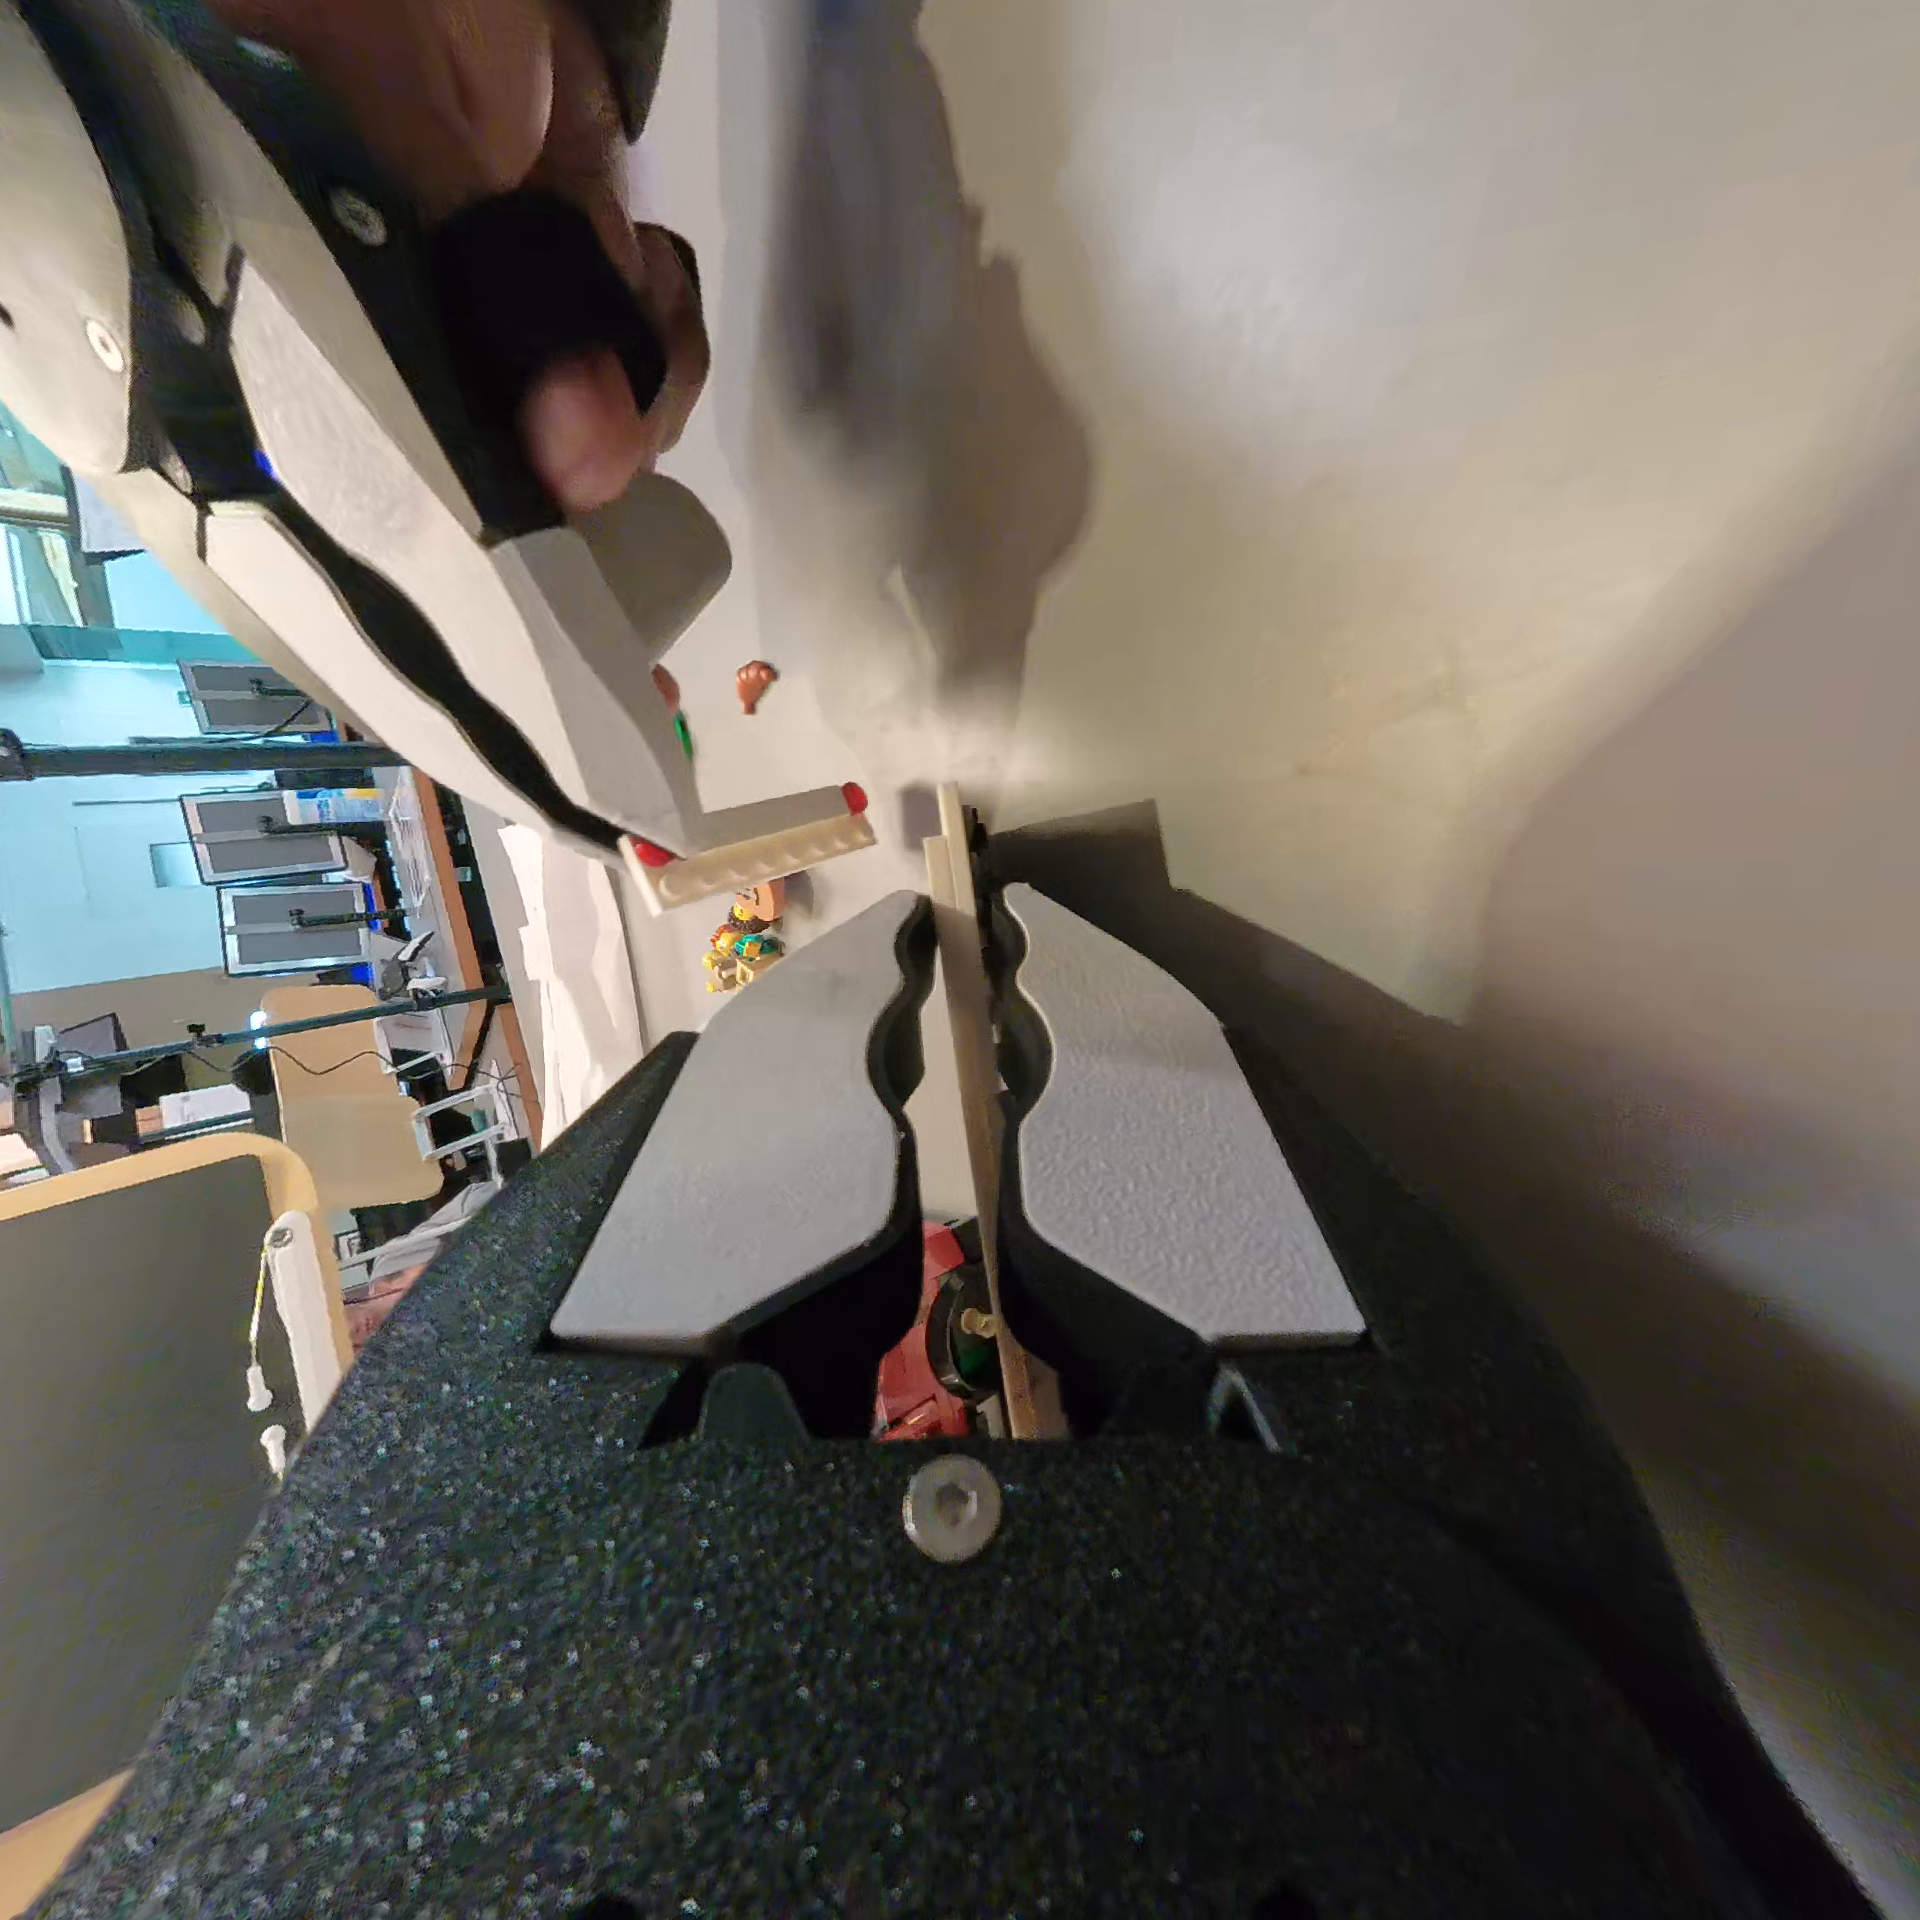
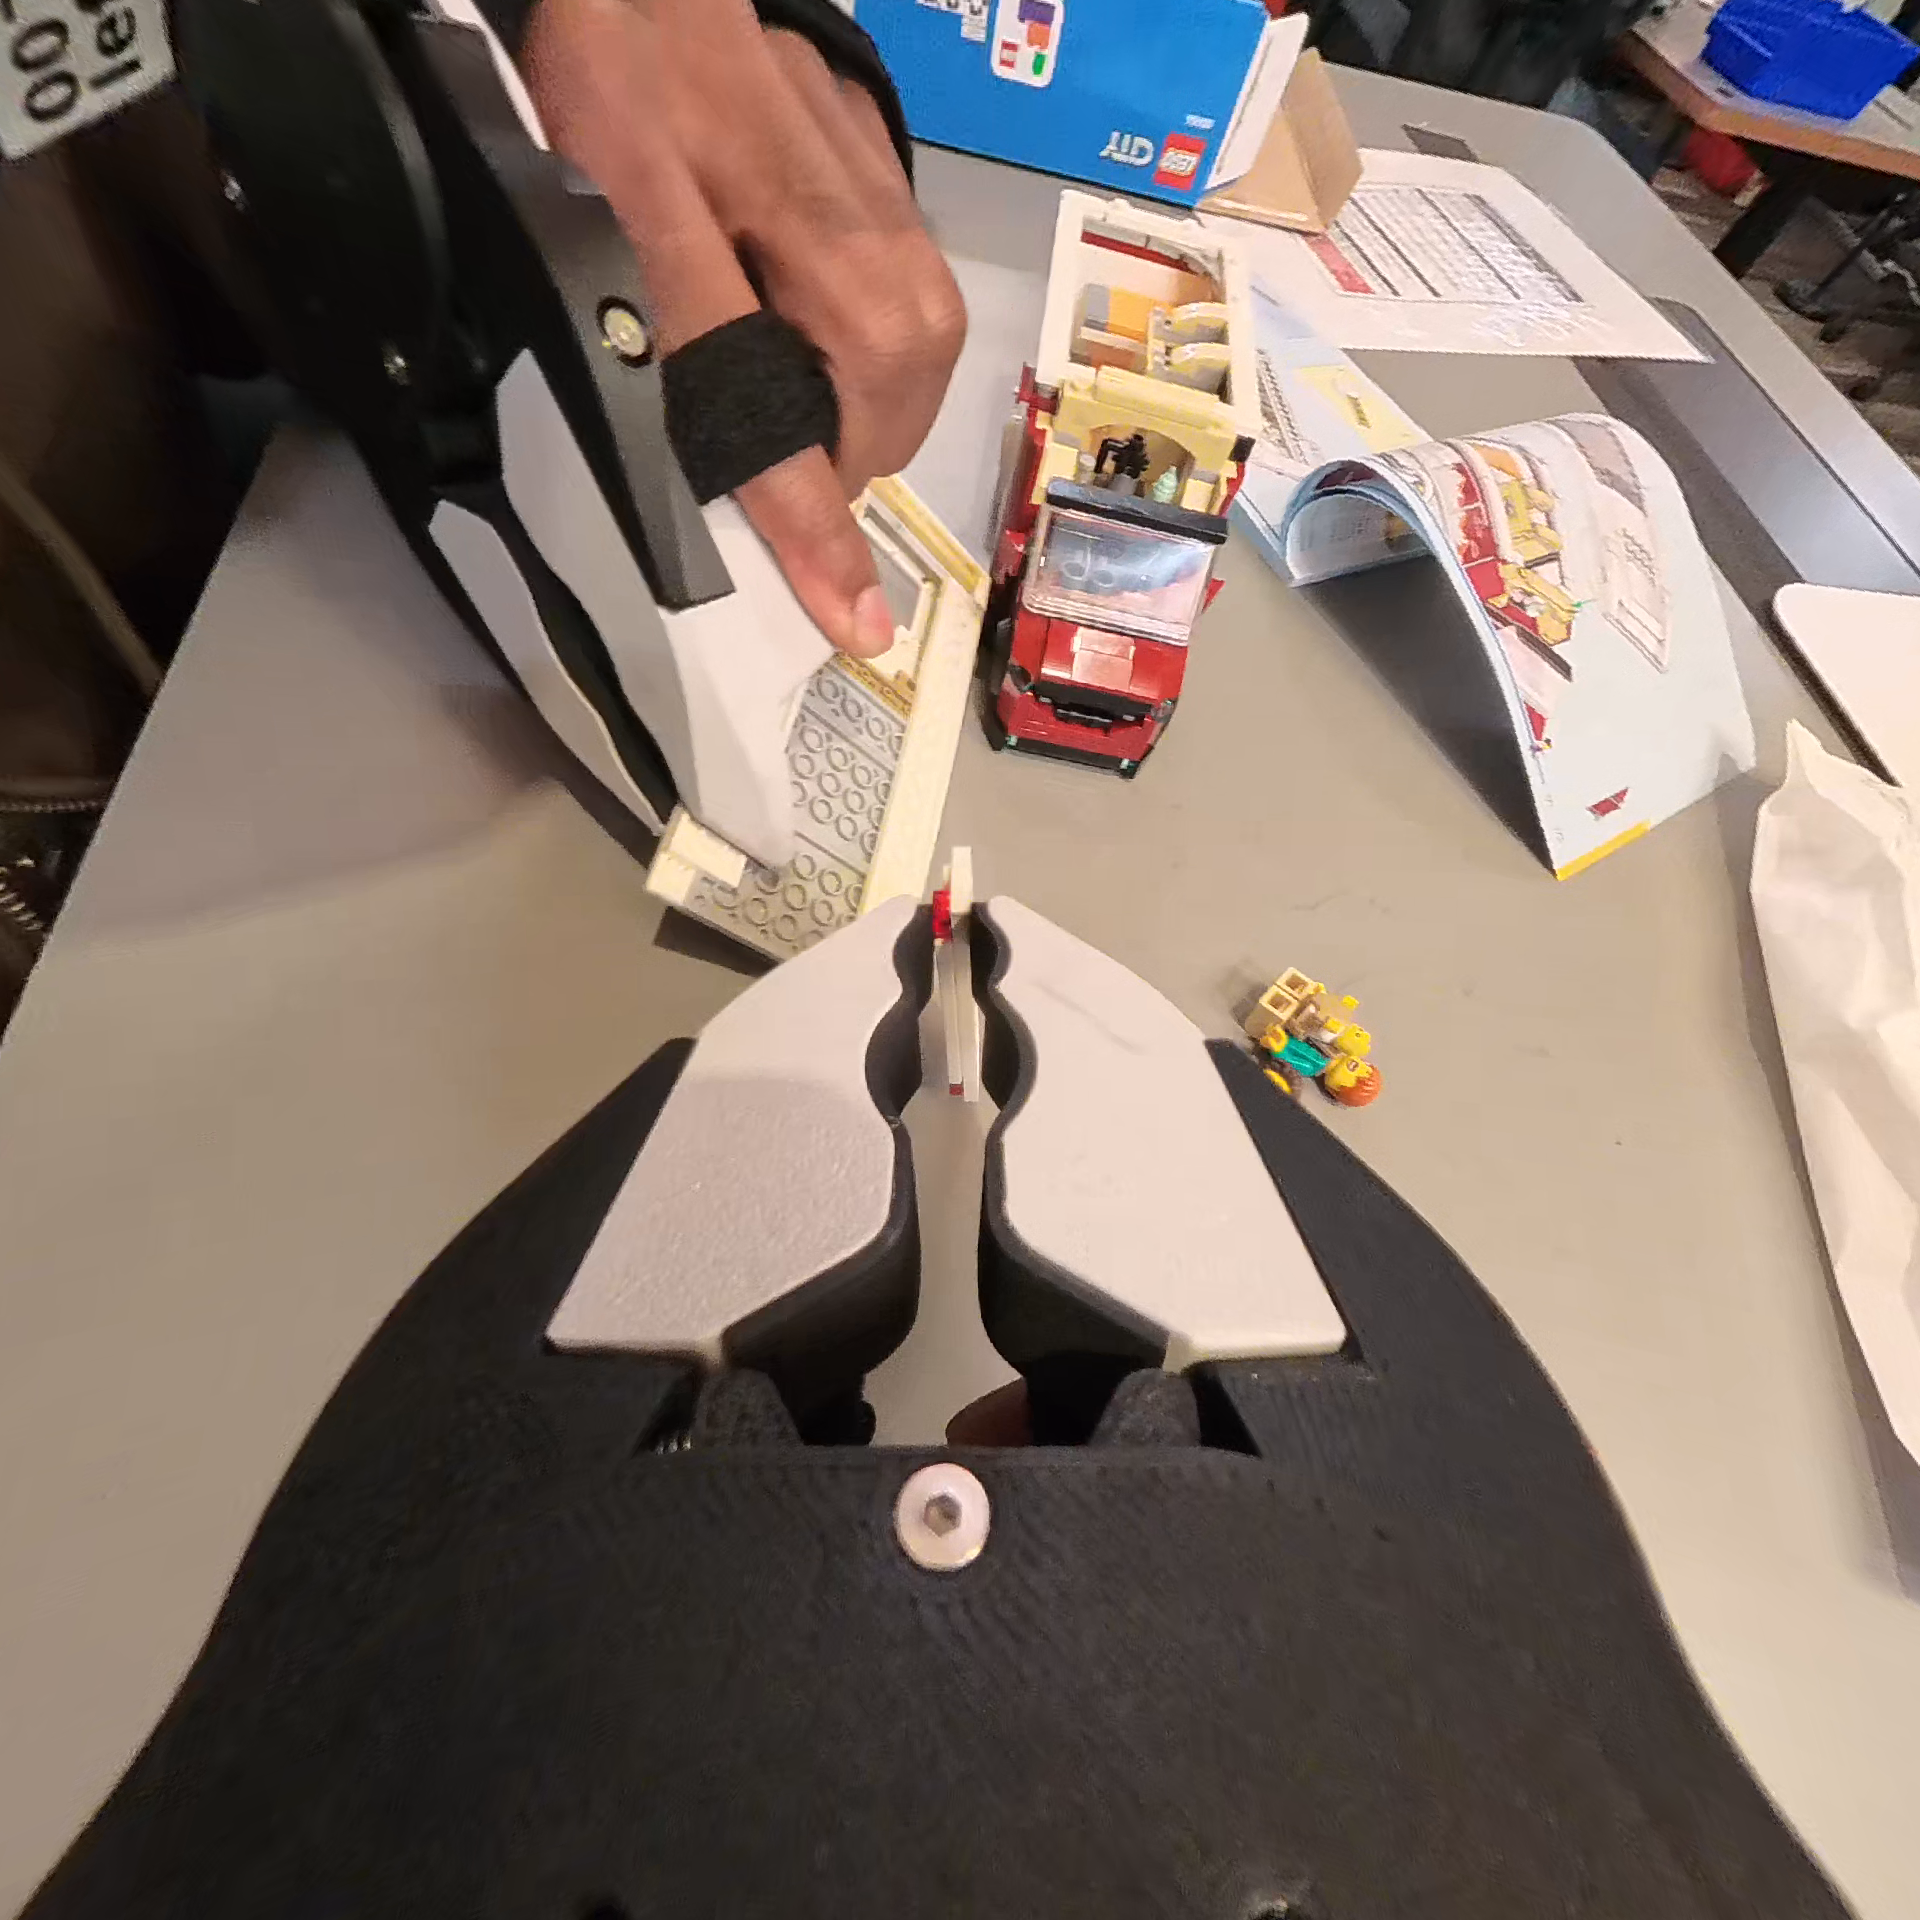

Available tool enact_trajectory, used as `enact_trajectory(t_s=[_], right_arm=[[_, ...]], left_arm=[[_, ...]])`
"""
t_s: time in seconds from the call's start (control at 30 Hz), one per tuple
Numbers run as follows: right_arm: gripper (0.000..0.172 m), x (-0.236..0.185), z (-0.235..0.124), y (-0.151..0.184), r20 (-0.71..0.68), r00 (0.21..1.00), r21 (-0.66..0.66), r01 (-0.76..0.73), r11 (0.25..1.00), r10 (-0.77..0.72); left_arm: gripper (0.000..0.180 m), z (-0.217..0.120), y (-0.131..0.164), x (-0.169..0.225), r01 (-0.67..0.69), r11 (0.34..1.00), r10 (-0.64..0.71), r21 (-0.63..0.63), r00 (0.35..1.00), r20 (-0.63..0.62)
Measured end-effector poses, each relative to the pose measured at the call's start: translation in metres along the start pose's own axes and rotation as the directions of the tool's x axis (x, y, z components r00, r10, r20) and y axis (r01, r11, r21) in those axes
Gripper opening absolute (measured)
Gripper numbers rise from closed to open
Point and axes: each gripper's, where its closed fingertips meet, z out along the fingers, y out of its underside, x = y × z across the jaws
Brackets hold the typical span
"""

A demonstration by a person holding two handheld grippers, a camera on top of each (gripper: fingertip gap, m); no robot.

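The left tool [image 1: 961,914] is closed edge-on around a cream panel [image 1: 961,935], both pads pressing its faces, and in the right wrist view it slants down from the upper left. A hand [image 2: 748,260] grips its body, 1 finger through a black loop [image 2: 743,410] and stretched along the pale finger. The right tool [image 2: 956,925] is nearly shut, its 2 pads clamped on a thin white strip with red ends [image 2: 958,997]. The left wrist view shows another hand [image 1: 561,312] on its handle.

Left gripper [image 1: 961,914]: you have it clamped on the edge of a cream wall panel [image 2: 914,727] with a grey studded plate, tilted above the desk [image 2: 1247,935].
Right gripper [image 2: 956,914]: you pinch a thin white strip [image 1: 764,847] with red studs, edge-up.
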Motion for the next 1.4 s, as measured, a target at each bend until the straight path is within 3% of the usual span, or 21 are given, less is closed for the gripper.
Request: enact_trajectory(t_s=[0.23,0.47,0.57,0.7,0.93,1.07,1.13,1.23,1.4], right_arm=[[0.006,0.003,0.004,0.006,-0.034,0.998,-0.036,0.043,0.998,-0.044],[0.006,0.005,0.003,0.005,-0.039,0.999,-0.039,0.029,0.999,-0.031],[0.006,0.005,0.003,0.001,-0.019,1.0,-0.011,-0.023,1.0,0.022],[0.006,-0.001,0.004,-0.007,0.035,0.996,0.037,-0.079,0.996,0.077],[0.006,-0.006,0.002,-0.038,0.168,0.961,0.21,-0.254,0.944,0.221],[0.006,-0.006,0.0,-0.049,0.212,0.949,0.288,-0.29,0.913,0.235],[0.006,-0.005,-0.001,-0.051,0.221,0.948,0.308,-0.291,0.906,0.229],[0.006,-0.006,0.001,-0.051,0.219,0.952,0.318,-0.276,0.907,0.213],[0.006,-0.007,-0.002,-0.054,0.24,0.952,0.352,-0.266,0.897,0.188]], left_arm=[[0.012,0.004,-0.001,0.008,0.037,0.999,-0.038,-0.015,0.998,-0.05],[0.042,-0.003,-0.014,0.006,0.311,0.947,-0.292,0.082,0.938,-0.185],[0.039,-0.015,-0.021,-0.02,0.533,0.826,-0.496,0.181,0.841,-0.215],[0.034,-0.018,-0.003,-0.051,0.734,0.64,-0.712,0.227,0.678,-0.185],[0.026,-0.02,-0.001,-0.057,0.89,0.404,-0.831,0.212,0.454,-0.322],[0.009,-0.025,-0.003,-0.06,0.923,0.305,-0.832,0.234,0.378,-0.406],[0.008,-0.026,-0.004,-0.061,0.933,0.271,-0.829,0.237,0.351,-0.435],[0.008,-0.025,-0.004,-0.058,0.937,0.267,-0.828,0.228,0.343,-0.443],[0.009,-0.019,-0.007,-0.052,0.912,0.344,-0.82,0.223,0.408,-0.401]])
